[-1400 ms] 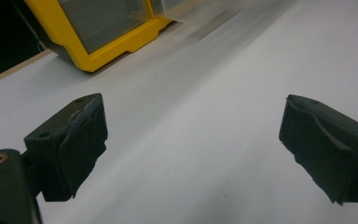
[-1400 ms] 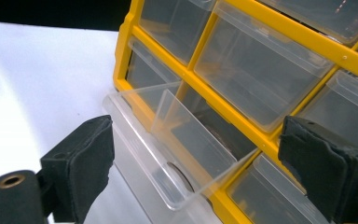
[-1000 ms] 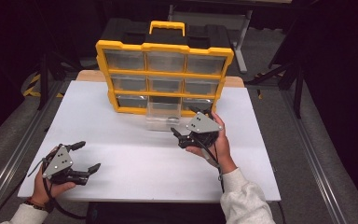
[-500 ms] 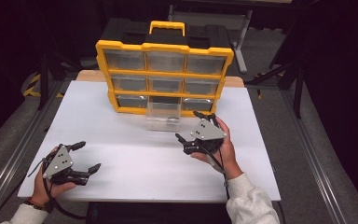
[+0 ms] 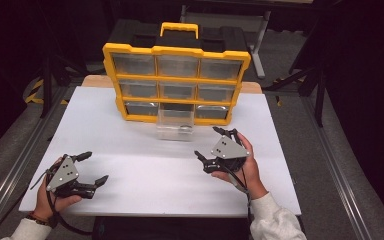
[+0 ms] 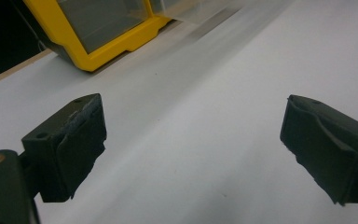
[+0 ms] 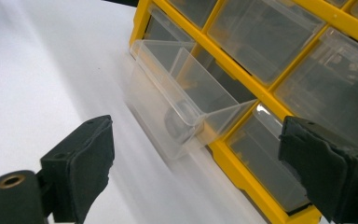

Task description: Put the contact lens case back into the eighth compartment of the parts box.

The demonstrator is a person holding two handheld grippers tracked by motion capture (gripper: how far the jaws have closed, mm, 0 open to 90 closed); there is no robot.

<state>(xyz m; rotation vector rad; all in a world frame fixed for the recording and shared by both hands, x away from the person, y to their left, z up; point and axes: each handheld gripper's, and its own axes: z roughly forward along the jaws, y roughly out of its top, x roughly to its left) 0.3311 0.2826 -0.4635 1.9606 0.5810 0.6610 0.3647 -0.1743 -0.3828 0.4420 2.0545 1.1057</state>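
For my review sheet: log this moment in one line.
drawer: pulled out of organizer | right gripper: open, near drawer | left gripper: open, over table

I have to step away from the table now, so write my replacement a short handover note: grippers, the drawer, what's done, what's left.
Left gripper: open, holding nothing, low over the white table near its front left corner.
Right gripper: open, holding nothing, just right of and in front of the clear drawer, not touching it.
Yellow organizer: upright at the back of the table; its bottom-middle drawer is pulled out, the other eight are in.
A small dark item lies inside the drawer; what it is cannot be told.
Done: drawer open.
Left: probably dealing with the item, then pushing the drawer shut.
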